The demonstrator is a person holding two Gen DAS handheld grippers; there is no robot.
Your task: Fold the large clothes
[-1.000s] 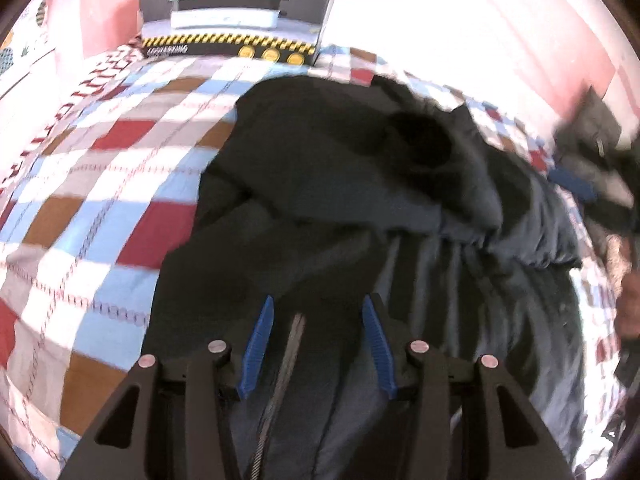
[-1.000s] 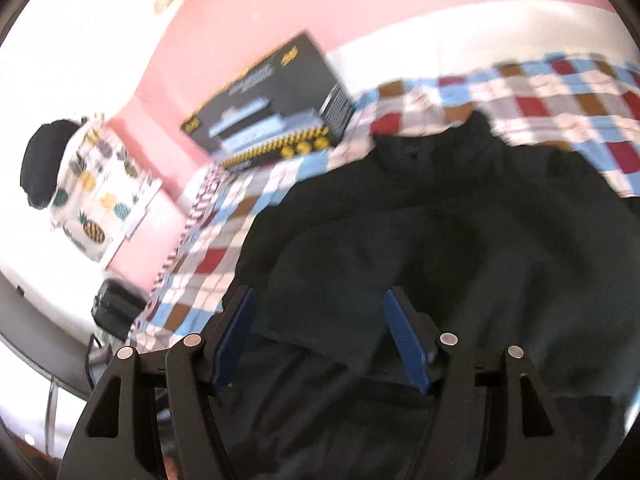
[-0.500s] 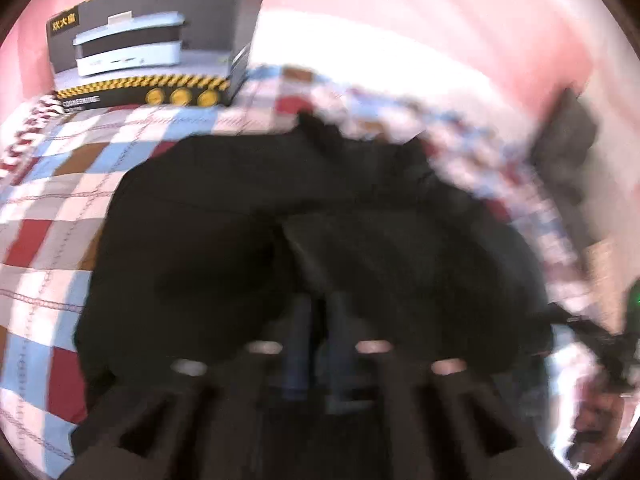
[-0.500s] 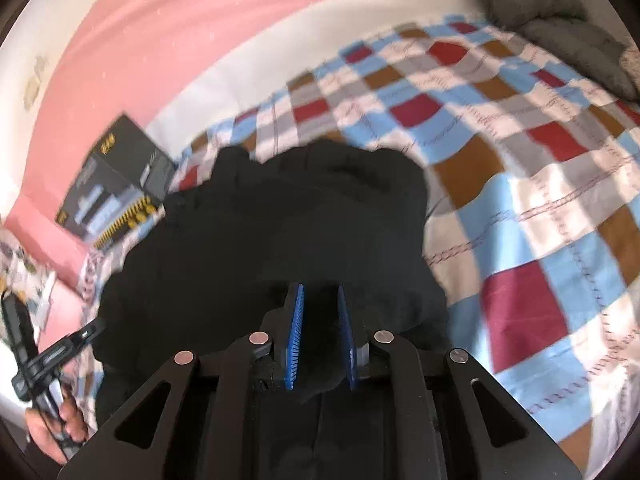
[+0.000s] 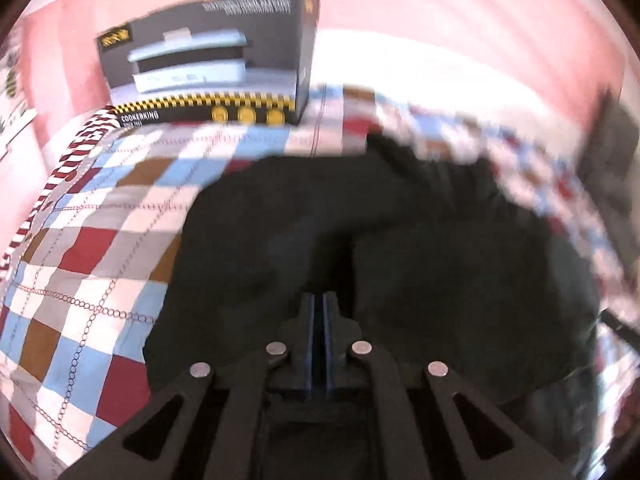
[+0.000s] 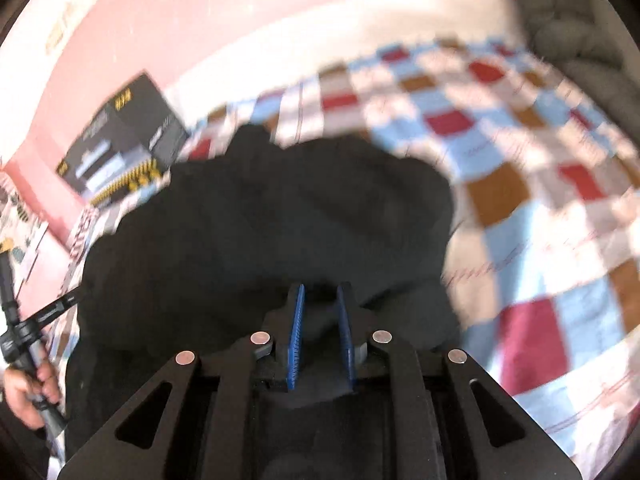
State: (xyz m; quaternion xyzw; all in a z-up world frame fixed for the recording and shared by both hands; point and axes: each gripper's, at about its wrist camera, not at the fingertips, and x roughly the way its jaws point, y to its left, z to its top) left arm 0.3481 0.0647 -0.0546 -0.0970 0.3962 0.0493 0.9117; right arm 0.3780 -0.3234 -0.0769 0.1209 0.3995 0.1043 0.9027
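Observation:
A large dark garment [image 5: 400,240] lies bunched on a checked bedspread [image 5: 92,240]; it also shows in the right wrist view [image 6: 260,232]. My left gripper [image 5: 319,300] is shut, its blue pads pressed together on a fold of the garment at its near edge. My right gripper [image 6: 320,300] is shut on the garment's near edge, dark cloth filling the narrow gap between its blue pads. Both views are blurred by motion.
A black appliance box [image 5: 208,76] stands at the head of the bed against the pink wall; it also shows in the right wrist view [image 6: 120,148]. A grey cushion [image 6: 560,12] lies at the far right. The person's hand and left gripper handle [image 6: 28,360] show at left.
Both grippers were open over the garment one second ago; they have shut on its near edge. The garment is more gathered and both cameras have moved.

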